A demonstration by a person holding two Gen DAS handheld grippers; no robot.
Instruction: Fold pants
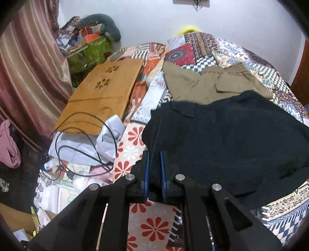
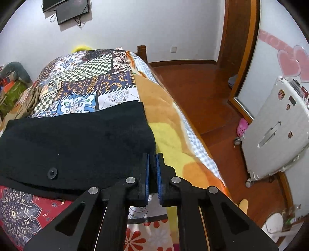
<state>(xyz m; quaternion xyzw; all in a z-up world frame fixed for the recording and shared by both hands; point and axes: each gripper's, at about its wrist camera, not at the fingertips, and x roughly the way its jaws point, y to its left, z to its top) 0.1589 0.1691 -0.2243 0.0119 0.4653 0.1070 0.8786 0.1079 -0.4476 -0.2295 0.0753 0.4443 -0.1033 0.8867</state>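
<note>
Left wrist view. The left gripper [image 1: 154, 156], black with blue-lined fingers [image 1: 147, 170], is clamped on the near left edge of the black fabric pants [image 1: 222, 139]; dark cloth fills the narrow gap between the pads. The pants lie spread across the bed with its multicoloured patchwork bedspread [image 1: 204, 50], their bulk reaching right and away from the gripper. Just beyond them, partly overlapped by their far edge, lies an olive-khaki garment with a flapped pocket [image 1: 208, 81]. To the left of the bed: a flat tan wooden board with flower-shaped cut-outs [image 1: 104, 92], a crumpled pale grey cloth [image 1: 108, 135] under its near end, and a looped black cable [image 1: 85, 142] lying over both. Striped maroon curtain [image 1: 25, 77] at far left; a heap of boxes and bags in the corner against the white wall.

Right wrist view. The right gripper [image 2: 152, 160], of the same make, has its fingers [image 2: 159, 171] drawn close together on the near right corner of the black pants [image 2: 77, 139]; dark cloth sits between the pads. A black button [image 2: 52, 173] shows near the pants' near edge. An orange and yellow plush blanket [image 2: 166, 119] lies just beside the pants on the right, along the bed's edge. Beyond it: red-brown wooden floor [image 2: 208, 100], a white hard-shell suitcase on wheels [image 2: 274, 131], and a pink clog [image 2: 242, 127] near its foot. Two dark screens [image 2: 69, 9] hang on the far wall.
</note>
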